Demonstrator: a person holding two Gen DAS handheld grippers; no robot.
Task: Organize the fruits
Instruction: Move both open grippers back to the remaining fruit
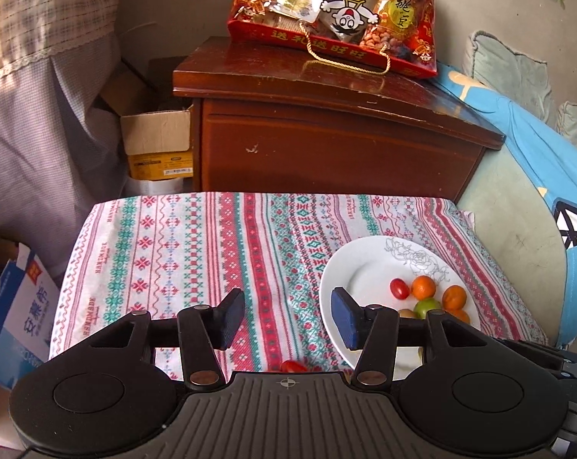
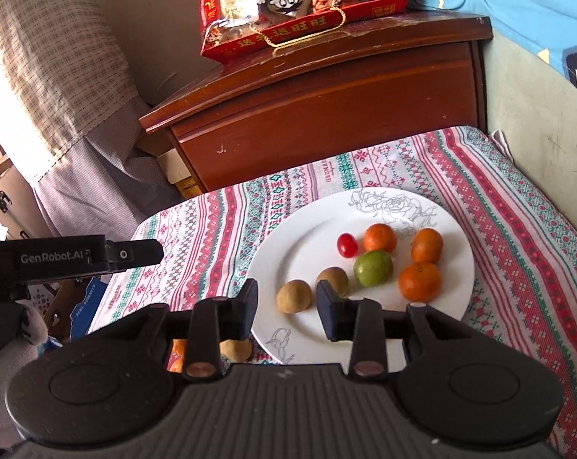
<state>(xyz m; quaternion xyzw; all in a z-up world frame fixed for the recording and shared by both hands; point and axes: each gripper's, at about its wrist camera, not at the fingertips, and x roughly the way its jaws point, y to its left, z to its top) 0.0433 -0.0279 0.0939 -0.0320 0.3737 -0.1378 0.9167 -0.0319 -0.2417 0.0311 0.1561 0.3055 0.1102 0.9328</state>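
A white plate (image 2: 311,229) with a rose drawing sits on the patterned cloth and holds three oranges (image 2: 419,281), a green fruit (image 2: 373,268), a red cherry tomato (image 2: 347,245) and two brown fruits (image 2: 293,296). My right gripper (image 2: 287,310) is open and empty, just above the plate's near edge. A brown fruit (image 2: 235,350) and an orange piece (image 2: 178,352) lie on the cloth under it. My left gripper (image 1: 287,317) is open and empty over the cloth, left of the plate (image 1: 364,267). A red tomato (image 1: 293,366) lies on the cloth just below it.
A dark wooden cabinet (image 1: 326,130) stands behind the table, with a red snack bag (image 1: 338,11) on top. Cardboard boxes (image 1: 156,141) and a blue carton (image 1: 17,306) stand at the left. A blue cushion (image 1: 537,153) lies at the right.
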